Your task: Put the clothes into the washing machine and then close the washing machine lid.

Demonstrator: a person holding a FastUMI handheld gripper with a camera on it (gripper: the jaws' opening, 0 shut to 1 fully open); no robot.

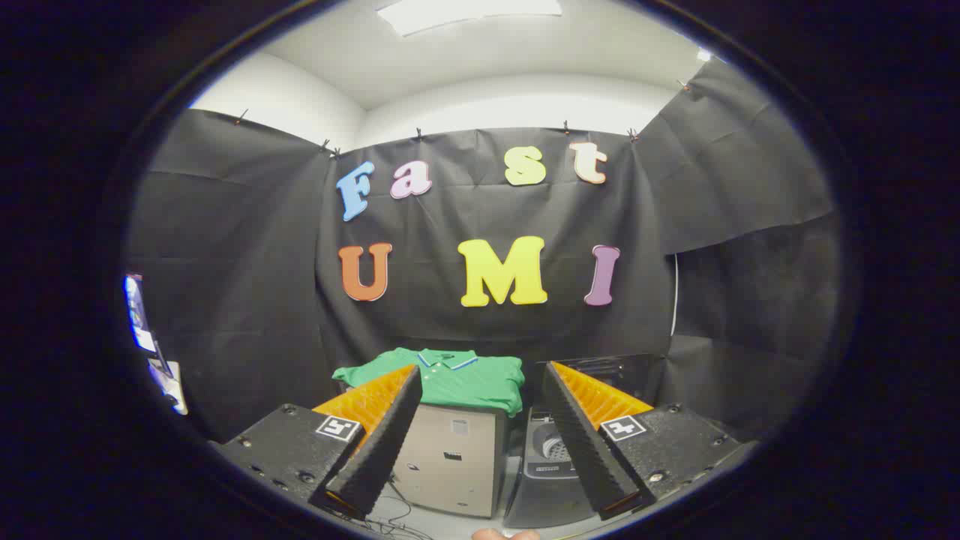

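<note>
A folded green polo shirt (450, 379) with a striped collar lies on top of a beige cabinet (450, 457), beyond and between my fingers. To the right of the cabinet stands a dark top-loading washing machine (551, 465) with its lid (600, 366) raised, its drum opening partly hidden behind my right finger. My gripper (480, 390) is open, held well back from both, with nothing between its fingers.
Black cloth walls close the booth behind and on both sides. Cables (394, 517) trail on the floor in front of the cabinet. A screen on a stand (142, 315) is at the far left. A fingertip (504, 535) of the person's hand shows below the fingers.
</note>
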